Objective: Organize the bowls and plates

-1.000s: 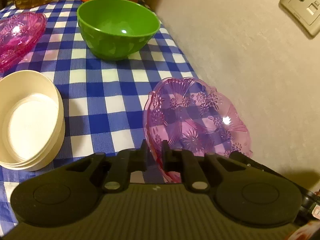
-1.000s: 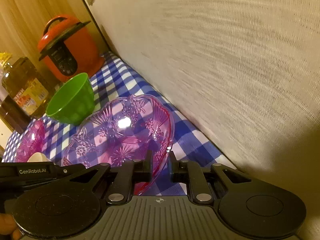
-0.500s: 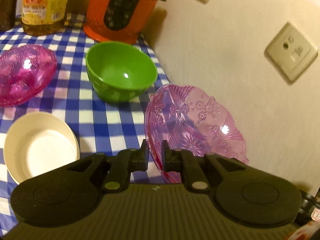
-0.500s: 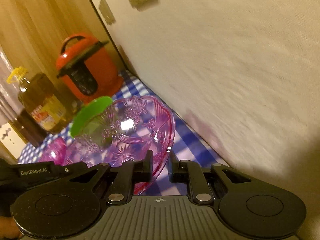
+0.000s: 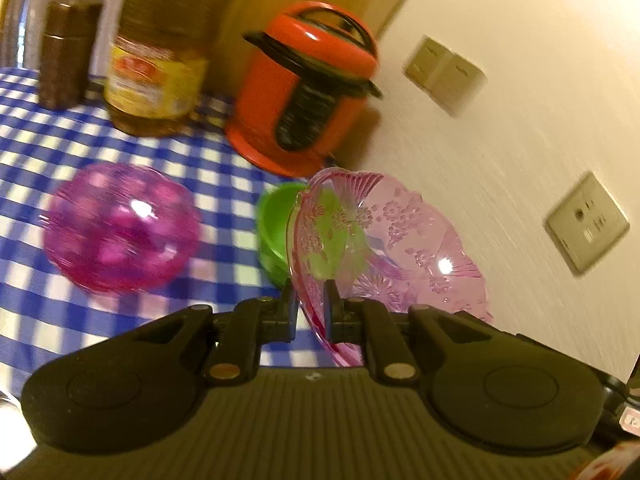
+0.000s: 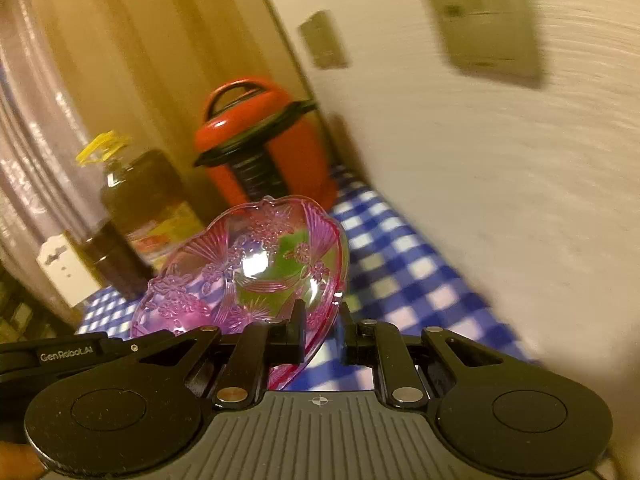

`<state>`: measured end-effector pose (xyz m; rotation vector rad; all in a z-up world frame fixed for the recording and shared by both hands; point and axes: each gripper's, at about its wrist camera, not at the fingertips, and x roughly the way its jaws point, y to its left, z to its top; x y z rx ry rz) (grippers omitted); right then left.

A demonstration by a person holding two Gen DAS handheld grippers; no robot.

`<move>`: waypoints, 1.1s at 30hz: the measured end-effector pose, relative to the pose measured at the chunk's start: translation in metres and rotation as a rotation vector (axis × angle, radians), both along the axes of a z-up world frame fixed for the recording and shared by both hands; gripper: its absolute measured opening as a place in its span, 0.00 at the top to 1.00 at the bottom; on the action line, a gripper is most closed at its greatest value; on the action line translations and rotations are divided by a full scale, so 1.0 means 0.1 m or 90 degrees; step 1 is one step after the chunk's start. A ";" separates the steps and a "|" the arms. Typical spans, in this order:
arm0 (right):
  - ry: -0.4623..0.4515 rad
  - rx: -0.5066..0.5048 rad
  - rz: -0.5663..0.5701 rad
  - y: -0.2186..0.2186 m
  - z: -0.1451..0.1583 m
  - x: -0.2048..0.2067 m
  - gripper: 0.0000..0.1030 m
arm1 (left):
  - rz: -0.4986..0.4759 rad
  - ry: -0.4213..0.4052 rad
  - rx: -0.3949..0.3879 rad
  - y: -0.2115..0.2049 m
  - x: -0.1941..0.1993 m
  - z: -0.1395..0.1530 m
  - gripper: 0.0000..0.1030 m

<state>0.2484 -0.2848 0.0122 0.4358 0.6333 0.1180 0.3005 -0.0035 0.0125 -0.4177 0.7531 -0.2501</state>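
Both grippers hold one clear pink glass dish [image 5: 384,240] by its rim, lifted and tilted above the blue checked tablecloth [image 5: 48,152]. My left gripper [image 5: 310,300] is shut on its near left rim. My right gripper [image 6: 322,320] is shut on the opposite rim of the same dish [image 6: 248,264]. A green bowl [image 5: 272,224] stands behind the dish, partly hidden by it. A second, darker pink dish [image 5: 120,232] rests on the cloth to the left.
A red pressure cooker [image 5: 308,88] stands at the back by the wall. An oil bottle [image 5: 160,52] and a dark jar [image 5: 66,48] stand to its left. The wall with sockets [image 5: 586,222] runs close along the right.
Both grippers have raised the pink dish off the table and carried it toward the back. The white bowl has left the left wrist view; the cooker and bottle have come into view.
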 end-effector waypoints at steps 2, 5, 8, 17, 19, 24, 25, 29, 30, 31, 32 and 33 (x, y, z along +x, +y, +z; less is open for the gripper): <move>-0.004 -0.001 0.022 0.18 0.03 0.10 0.86 | 0.023 -0.003 0.001 0.18 0.00 0.01 0.89; -0.010 -0.010 0.061 0.50 0.06 0.25 0.86 | 0.060 -0.006 0.004 0.48 0.00 -0.02 0.89; -0.012 -0.022 0.093 0.82 0.05 0.42 0.86 | 0.092 -0.003 0.000 0.76 0.03 -0.10 0.89; 0.007 -0.046 0.166 1.58 -0.17 0.90 0.87 | 0.166 0.013 -0.014 1.46 0.18 -0.44 0.89; 0.016 -0.047 0.173 1.70 -0.25 0.99 0.87 | 0.179 0.019 -0.024 1.56 0.22 -0.51 0.89; 0.043 -0.039 0.194 1.86 -0.42 1.21 0.86 | 0.200 0.023 -0.025 1.70 0.35 -0.62 0.89; 0.048 -0.041 0.194 1.87 -0.45 1.26 0.86 | 0.202 0.025 -0.030 1.72 0.38 -0.64 0.89; 0.066 -0.047 0.191 1.91 -0.58 1.40 0.86 | 0.198 0.042 -0.020 1.71 0.53 -0.76 0.89; 0.069 -0.052 0.192 1.91 -0.60 1.42 0.86 | 0.198 0.048 -0.019 1.70 0.55 -0.79 0.89; 0.072 -0.057 0.194 1.92 -0.63 1.45 0.86 | 0.199 0.053 -0.020 1.70 0.56 -0.83 0.89; 0.073 -0.062 0.195 1.93 -0.66 1.47 0.86 | 0.200 0.059 -0.020 1.70 0.58 -0.86 0.89; 0.074 -0.068 0.198 1.94 -0.68 1.50 0.86 | 0.202 0.066 -0.020 1.70 0.60 -0.90 0.89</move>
